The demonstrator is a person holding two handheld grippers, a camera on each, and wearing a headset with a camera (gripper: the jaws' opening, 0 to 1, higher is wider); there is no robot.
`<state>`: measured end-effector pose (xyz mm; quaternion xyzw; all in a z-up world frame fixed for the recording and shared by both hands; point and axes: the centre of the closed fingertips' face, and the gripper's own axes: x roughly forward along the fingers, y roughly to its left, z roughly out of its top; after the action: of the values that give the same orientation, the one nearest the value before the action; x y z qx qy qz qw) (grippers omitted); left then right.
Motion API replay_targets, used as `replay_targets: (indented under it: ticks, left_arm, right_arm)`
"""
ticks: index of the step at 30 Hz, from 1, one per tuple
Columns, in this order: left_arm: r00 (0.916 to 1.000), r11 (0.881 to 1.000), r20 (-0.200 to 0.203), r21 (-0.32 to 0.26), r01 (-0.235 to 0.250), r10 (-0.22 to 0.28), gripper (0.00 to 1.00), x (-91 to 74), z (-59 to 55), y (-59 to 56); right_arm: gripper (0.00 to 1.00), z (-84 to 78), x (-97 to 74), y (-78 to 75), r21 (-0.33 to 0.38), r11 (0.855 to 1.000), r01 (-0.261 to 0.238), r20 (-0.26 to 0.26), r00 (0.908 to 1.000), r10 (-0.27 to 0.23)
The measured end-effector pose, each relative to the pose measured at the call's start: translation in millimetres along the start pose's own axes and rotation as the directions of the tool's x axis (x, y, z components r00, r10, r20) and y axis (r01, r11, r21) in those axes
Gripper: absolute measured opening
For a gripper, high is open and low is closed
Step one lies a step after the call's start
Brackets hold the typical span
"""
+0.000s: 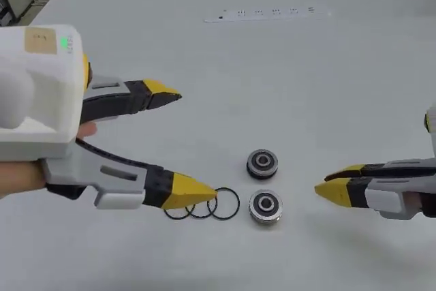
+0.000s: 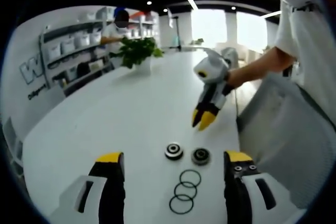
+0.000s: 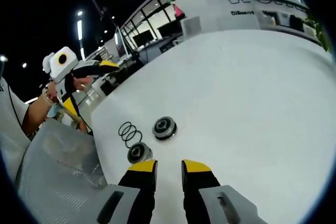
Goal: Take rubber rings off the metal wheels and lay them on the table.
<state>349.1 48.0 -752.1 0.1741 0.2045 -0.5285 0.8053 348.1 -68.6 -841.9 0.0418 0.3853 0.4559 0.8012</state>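
Two small metal wheels lie on the white table: the far wheel [image 1: 262, 163] [image 2: 174, 151] [image 3: 164, 127] has a dark rim, the near wheel [image 1: 265, 206] [image 2: 200, 156] [image 3: 137, 152] a silvery one. Three thin black rubber rings [image 1: 202, 206] [image 2: 185, 189] [image 3: 128, 132] lie flat in an overlapping row just left of the near wheel. My left gripper [image 1: 189, 142] [image 2: 174, 156] [image 3: 86, 85] is wide open and holds nothing, its lower tip over the rings. My right gripper [image 1: 328, 183] [image 3: 169, 166] [image 2: 201, 120] hovers right of the wheels, its jaws a narrow gap apart and holding nothing.
A long white power strip [image 1: 269, 13] lies far back on the table [image 1: 293, 93]. In the left gripper view a potted plant [image 2: 137, 52] stands at the table's far end before shelves. A person's sleeve and hand hold each gripper.
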Motion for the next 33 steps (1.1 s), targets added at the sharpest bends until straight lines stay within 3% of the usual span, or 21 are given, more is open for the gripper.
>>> replay_targets:
  ticks: [8, 13, 17, 22, 33]
  left_arm:
    - [0.9987, 0.999, 0.023, 0.007, 0.045, -0.045, 0.68, 26.7, 7.0, 0.6]
    - [0.9985, 0.999, 0.017, 0.013, 0.052, -0.052, 0.60, 43.7, 5.3, 3.3]
    - [0.9981, 0.999, 0.036, 0.003, 0.050, -0.050, 0.57, 55.0, 6.8, 7.2]
    - [0.9972, 0.998, 0.044, -0.023, 0.061, -0.060, 0.52, 74.0, 2.1, 6.6]
    - [0.9971, 0.995, 0.017, -0.072, 0.075, -0.074, 0.37, 102.7, -18.0, 2.2]
  right_arm:
    - [0.17, 3.7, 17.0, -2.0, -0.045, 0.999, -0.004, -0.019, 0.9998, 0.003]
    - [0.18, 10.3, 24.2, -1.8, -0.064, 0.998, -0.012, -0.015, 0.9998, 0.011]
    - [0.18, 14.0, 30.1, -0.7, -0.080, 0.997, -0.020, -0.014, 0.9997, 0.019]
    - [0.19, 15.1, 37.1, 2.7, -0.102, 0.994, -0.034, -0.020, 0.9993, 0.032]
    - [0.20, 15.9, 48.7, 6.0, -0.162, 0.986, -0.043, -0.030, 0.9988, 0.039]
